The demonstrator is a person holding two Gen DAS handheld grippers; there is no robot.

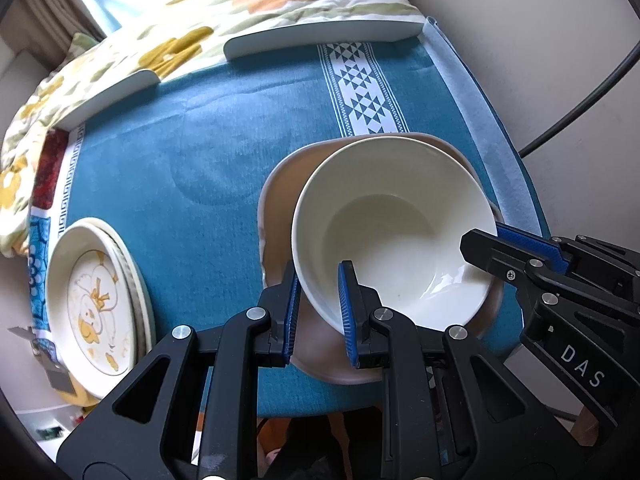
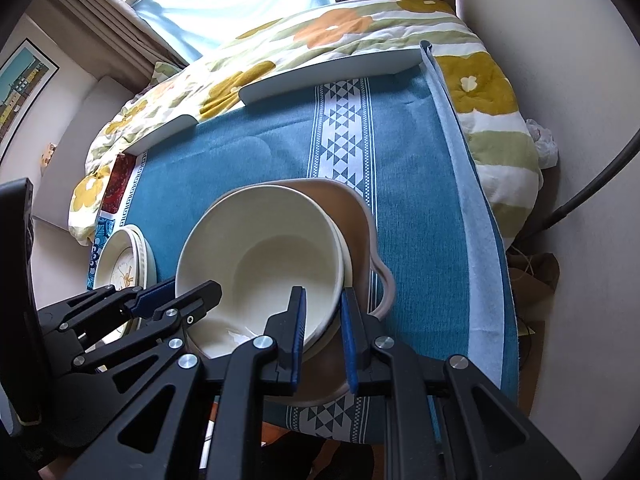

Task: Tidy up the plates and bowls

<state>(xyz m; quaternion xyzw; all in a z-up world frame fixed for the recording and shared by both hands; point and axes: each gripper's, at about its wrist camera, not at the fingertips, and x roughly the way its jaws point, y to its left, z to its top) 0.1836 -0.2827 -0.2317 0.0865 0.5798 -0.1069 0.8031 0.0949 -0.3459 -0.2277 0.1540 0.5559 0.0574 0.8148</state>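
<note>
A cream bowl [image 1: 384, 236] sits tilted inside a larger beige bowl with a spout [image 1: 280, 200] on the blue tablecloth. My left gripper [image 1: 318, 308] straddles the cream bowl's near-left rim, one finger inside and one outside, with a gap showing between pads and rim. My right gripper [image 2: 323, 336] straddles the opposite rim of the cream bowl [image 2: 264, 256] the same way; it also shows in the left wrist view [image 1: 516, 248]. The beige bowl [image 2: 356, 216] surrounds it. A stack of cream plates with a yellow pattern [image 1: 96, 300] lies at the left edge.
The blue cloth [image 1: 200, 160] has a white patterned stripe [image 1: 360, 84]. A floral quilt [image 1: 240, 4] and white curved chair backs [image 1: 320, 38] lie beyond the table's far edge. A wall and a black cable [image 1: 592, 92] are on the right.
</note>
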